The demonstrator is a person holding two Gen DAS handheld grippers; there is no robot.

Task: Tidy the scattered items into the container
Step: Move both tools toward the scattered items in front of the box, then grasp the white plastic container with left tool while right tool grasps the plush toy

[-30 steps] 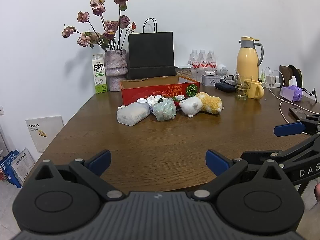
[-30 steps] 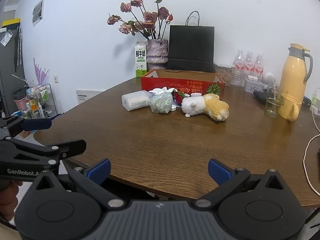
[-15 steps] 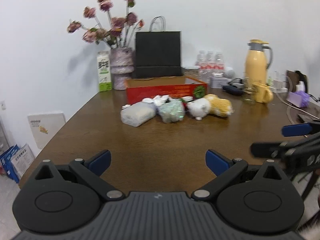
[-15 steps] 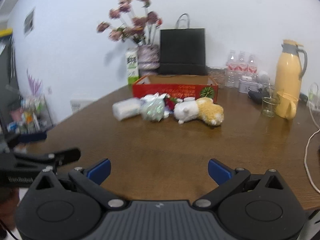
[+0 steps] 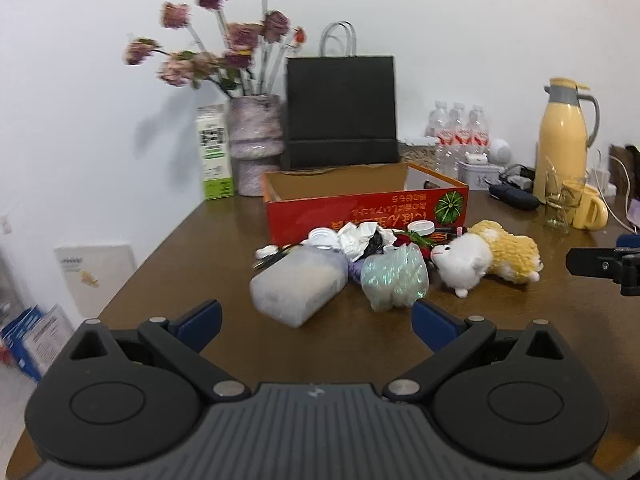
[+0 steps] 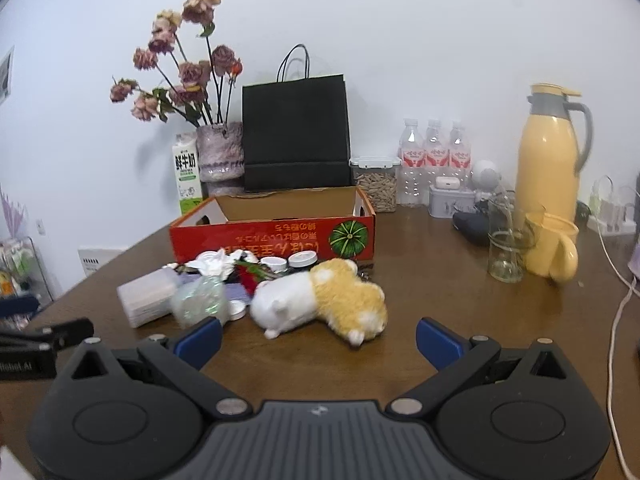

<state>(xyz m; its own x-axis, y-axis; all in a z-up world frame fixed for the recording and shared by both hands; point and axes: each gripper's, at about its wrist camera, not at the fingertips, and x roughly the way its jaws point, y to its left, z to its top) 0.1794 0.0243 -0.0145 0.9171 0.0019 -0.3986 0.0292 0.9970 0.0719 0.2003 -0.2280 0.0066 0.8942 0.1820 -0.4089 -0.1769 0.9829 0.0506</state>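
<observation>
Both grippers, left [image 5: 316, 316] and right [image 6: 318, 334], hang with jaws spread wide and empty above the wooden table [image 6: 440, 300]. Scattered items lie just in front of the red cardboard box [image 6: 276, 238]: a translucent tub [image 5: 298, 284], a shiny crumpled bag [image 5: 394, 278] and a white-and-yellow plush toy [image 6: 320, 300], the right gripper nearest the toy.

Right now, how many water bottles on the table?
3, in a row by the wall: left bottle, middle bottle, right bottle, between the seed jar and the yellow thermos. More may be hidden behind.
</observation>
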